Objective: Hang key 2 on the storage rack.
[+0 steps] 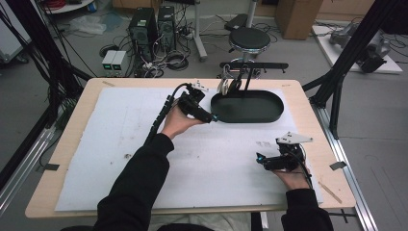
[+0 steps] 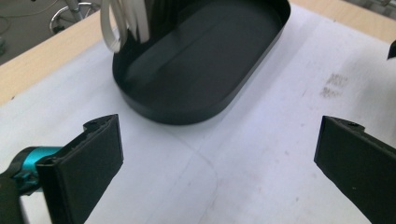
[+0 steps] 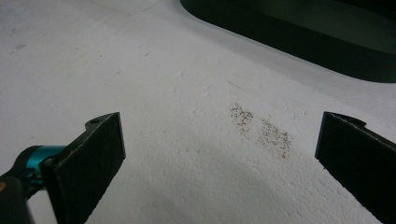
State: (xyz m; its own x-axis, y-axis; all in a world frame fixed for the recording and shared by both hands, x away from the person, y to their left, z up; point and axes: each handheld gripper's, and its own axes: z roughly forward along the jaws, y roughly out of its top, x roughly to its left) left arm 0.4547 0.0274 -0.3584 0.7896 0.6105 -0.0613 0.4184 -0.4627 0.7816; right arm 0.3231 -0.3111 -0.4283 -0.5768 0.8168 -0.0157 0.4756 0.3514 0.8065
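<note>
The black oval tray sits on the white foam sheet, toward the far side of the table. It looks thin, stiff and light, with a smooth low wall that could slip. I think the best place to take hold is its rim, one jaw inside and one outside.

The left gripper hovers just beside the near-left end of the tray. Its jaws stand wide apart and hold nothing. The right gripper rests on the sheet, well apart from the tray. Its jaws are spread wide too, with nothing between them.

There is one tray and two grippers. At the far-left end of the tray hang some white loops, but I cannot count them.
</note>
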